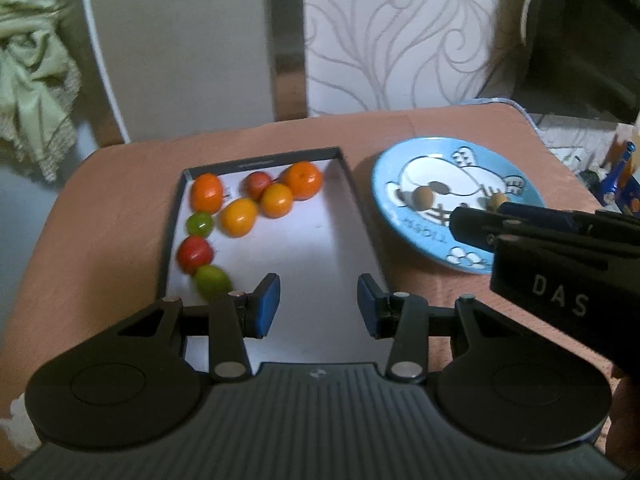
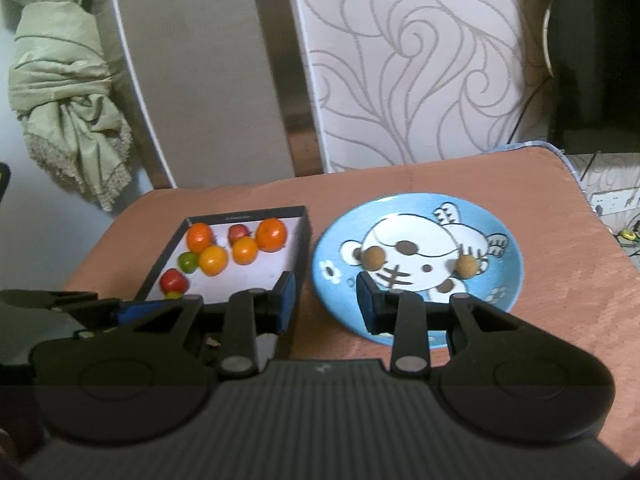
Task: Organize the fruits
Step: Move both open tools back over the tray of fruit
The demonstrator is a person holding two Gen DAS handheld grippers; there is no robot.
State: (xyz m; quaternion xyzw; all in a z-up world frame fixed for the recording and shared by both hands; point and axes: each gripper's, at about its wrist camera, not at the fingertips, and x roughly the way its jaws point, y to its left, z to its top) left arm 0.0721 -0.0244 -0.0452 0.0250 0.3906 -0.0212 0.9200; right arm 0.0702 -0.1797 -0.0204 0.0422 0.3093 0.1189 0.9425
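A black tray [image 1: 352, 184] with a white floor holds several small fruits: orange ones [image 1: 302, 180], red ones [image 1: 195, 254] and green ones [image 1: 211, 279]. It also shows in the right wrist view [image 2: 305, 232]. A blue cartoon plate [image 1: 394, 216] to its right carries two brown round fruits [image 2: 375, 258] [image 2: 467, 266]. My left gripper [image 1: 318, 306] is open and empty over the tray's near end. My right gripper [image 2: 326, 304] is open and empty, between tray and plate at their near edges.
Everything sits on a pinkish-brown table [image 2: 560, 260]. A patterned white panel [image 2: 420, 60] and a grey panel stand behind it. A green cloth [image 2: 68, 96] hangs at the back left. Small items and a wall socket [image 2: 608, 200] are off the right edge.
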